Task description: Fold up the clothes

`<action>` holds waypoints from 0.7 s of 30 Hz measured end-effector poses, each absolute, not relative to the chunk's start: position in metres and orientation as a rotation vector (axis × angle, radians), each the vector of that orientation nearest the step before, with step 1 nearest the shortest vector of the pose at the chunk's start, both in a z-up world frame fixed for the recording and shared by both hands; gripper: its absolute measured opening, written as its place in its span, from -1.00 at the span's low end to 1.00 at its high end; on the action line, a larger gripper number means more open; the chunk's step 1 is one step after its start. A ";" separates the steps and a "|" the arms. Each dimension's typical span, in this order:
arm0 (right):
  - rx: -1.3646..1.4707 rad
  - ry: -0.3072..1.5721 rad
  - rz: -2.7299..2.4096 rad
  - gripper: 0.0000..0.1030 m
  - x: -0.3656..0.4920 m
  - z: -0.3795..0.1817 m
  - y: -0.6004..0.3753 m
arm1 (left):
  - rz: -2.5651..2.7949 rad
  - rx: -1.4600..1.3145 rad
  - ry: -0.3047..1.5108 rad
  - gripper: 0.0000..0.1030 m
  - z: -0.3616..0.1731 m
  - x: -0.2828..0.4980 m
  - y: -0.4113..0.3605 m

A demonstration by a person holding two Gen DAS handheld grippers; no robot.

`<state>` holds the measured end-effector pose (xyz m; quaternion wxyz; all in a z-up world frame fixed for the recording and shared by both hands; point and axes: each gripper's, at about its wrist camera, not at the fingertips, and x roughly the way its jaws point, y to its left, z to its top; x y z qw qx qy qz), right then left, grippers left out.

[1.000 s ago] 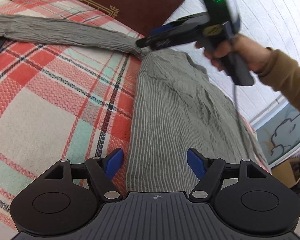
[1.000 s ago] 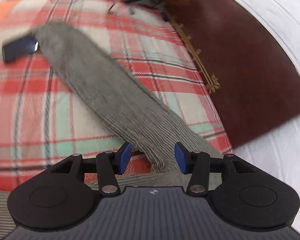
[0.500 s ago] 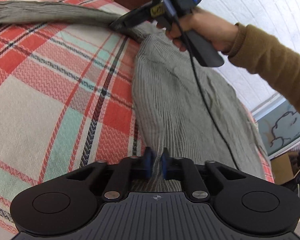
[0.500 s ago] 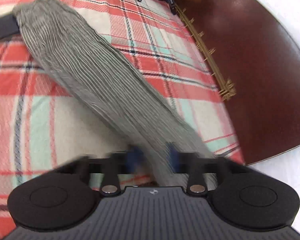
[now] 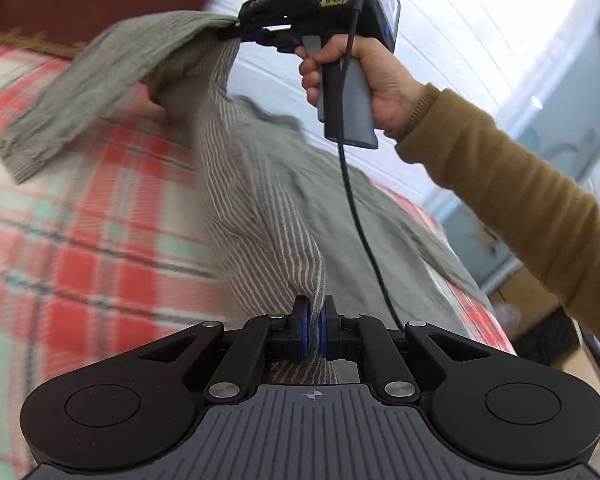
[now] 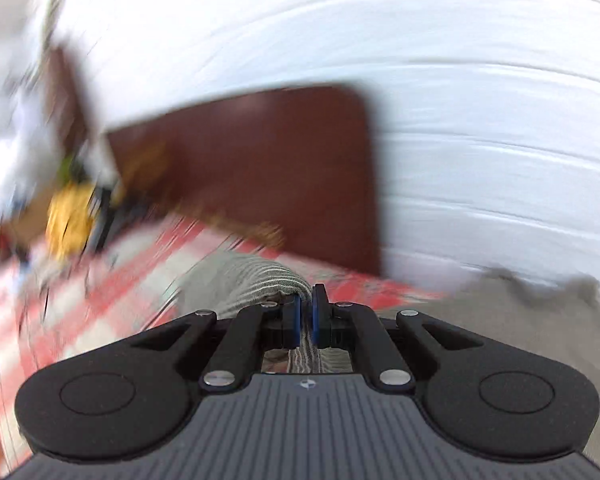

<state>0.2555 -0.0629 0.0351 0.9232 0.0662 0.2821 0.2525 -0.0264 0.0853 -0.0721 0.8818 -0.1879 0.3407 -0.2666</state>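
A grey striped garment (image 5: 260,200) lies on the red plaid bed cover (image 5: 80,260), with one side lifted between both grippers. My left gripper (image 5: 315,312) pinches its lower edge between the blue pads; its jaws are opening slightly, but the cloth is still pressed. In the left wrist view, my right gripper (image 5: 256,34) is held high by a hand (image 5: 380,80) and is shut on the shoulder, with the sleeve (image 5: 100,92) hanging off to the left. In the blurred right wrist view, my right gripper (image 6: 305,300) has striped cloth (image 6: 244,280) bunched between its pads.
A dark brown headboard (image 6: 260,176) stands against the white wall behind the bed. Yellow clutter (image 6: 70,220) sits at the bed's far left corner. A cardboard box (image 5: 528,300) and pale cabinet lie beyond the bed's right edge. A black cable (image 5: 364,240) dangles from the right gripper.
Both grippers closed on the garment, then rose. The right one lifted the shoulder and rolled, dragging the sleeve off the bed cover; the left raised the lower edge.
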 end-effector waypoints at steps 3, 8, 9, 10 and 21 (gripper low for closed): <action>0.269 0.587 0.425 -0.88 0.245 0.021 -0.130 | -0.603 -0.339 0.769 -0.68 -0.082 -0.021 0.054; 0.377 0.668 0.261 -0.85 0.229 -0.034 -0.206 | -0.634 -0.252 0.875 -0.50 -0.103 -0.021 0.020; 0.390 0.695 0.237 -0.84 0.227 -0.046 -0.214 | -0.634 -0.230 0.893 -0.48 -0.107 -0.021 0.015; 0.399 0.719 0.220 -0.84 0.225 -0.057 -0.220 | -0.632 -0.212 0.910 -0.48 -0.110 -0.022 0.012; 0.440 0.773 0.206 -0.04 0.209 -0.084 -0.240 | -0.650 -0.288 0.915 0.16 -0.103 -0.031 0.020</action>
